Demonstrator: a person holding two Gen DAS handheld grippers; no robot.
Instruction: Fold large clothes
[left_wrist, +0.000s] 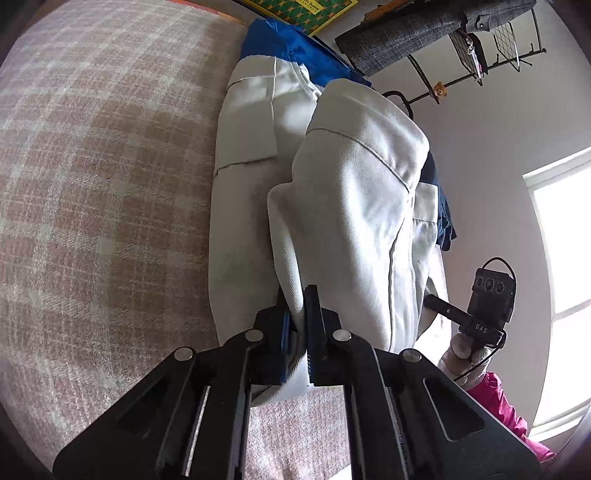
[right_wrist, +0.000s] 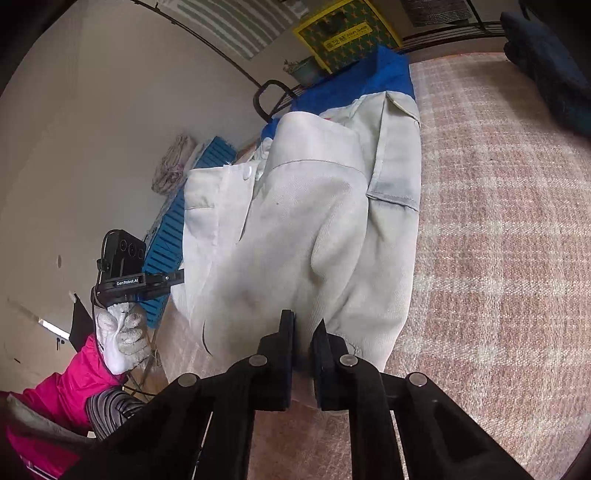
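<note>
A large white garment with blue sections hangs lifted above a pink plaid blanket. My left gripper is shut on a fold of its white cloth near the bottom edge. In the right wrist view the same white garment is lifted above the blanket, and my right gripper is shut on its lower edge. Each view shows the other gripper at the garment's far side: the right one and the left one, held in white-gloved hands.
A dark blue item lies at the blanket's far corner. A blue slatted crate and bundled cloth sit by the wall. A wire rack with grey checked fabric hangs on the wall. A bright window is at right.
</note>
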